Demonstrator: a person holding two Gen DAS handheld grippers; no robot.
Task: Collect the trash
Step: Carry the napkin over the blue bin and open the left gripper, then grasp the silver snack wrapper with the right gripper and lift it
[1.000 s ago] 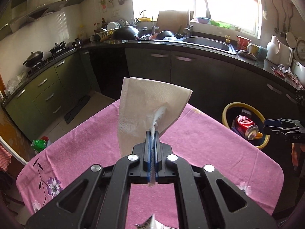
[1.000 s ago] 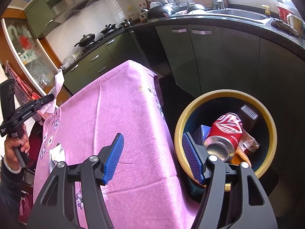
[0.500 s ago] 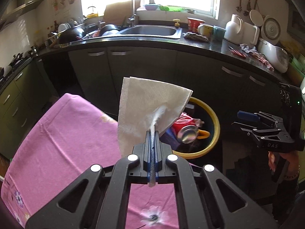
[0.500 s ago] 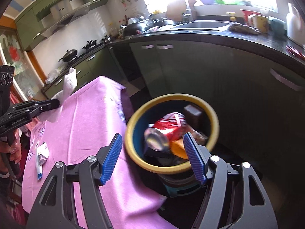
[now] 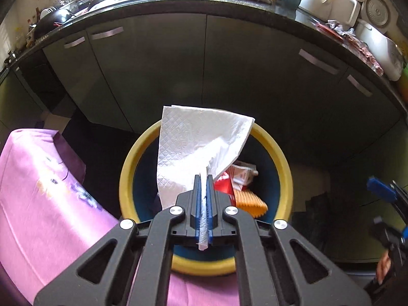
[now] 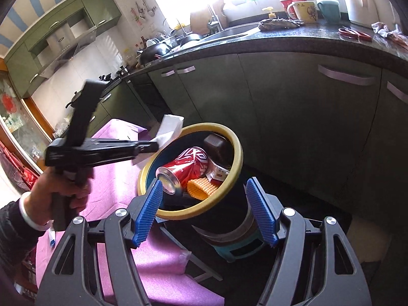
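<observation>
The left tongs (image 5: 203, 178) were held above the near side of the bin (image 5: 283, 158), pointing steeply down into it, with the napkin (image 5: 193, 140) pinched between the blue pads (image 5: 196, 199). The jaws had just begun to part by a sliver, but the paper remained between them and had not dropped. Most of the napkin stood up over the bin's mouth; its left edge hung over the yellow rim on the table (image 5: 51, 191) side. In the bin lay a red can (image 6: 188, 165), an orange ribbed piece (image 6: 201, 187), a small carton (image 5: 243, 174) and a dark box (image 6: 215, 142). The right tongs (image 6: 209, 211) stood wide apart and empty, framing the front of the bin without touching it; their jaws had been opening slightly further. In the right wrist view the person's hand (image 6: 58, 193) gripped the left tool's handle beside the bin. Judged risks: the napkin was light and broad, so a release this close to the rim could let it drift or drape over the rim and slide onto the table or the floor. The thin paper could also cling to the ribbed pads and stay on one jaw after opening. The bin appeared to rest on a small stool (image 6: 237, 250) beside the table, so contact from either tool could tip it.
</observation>
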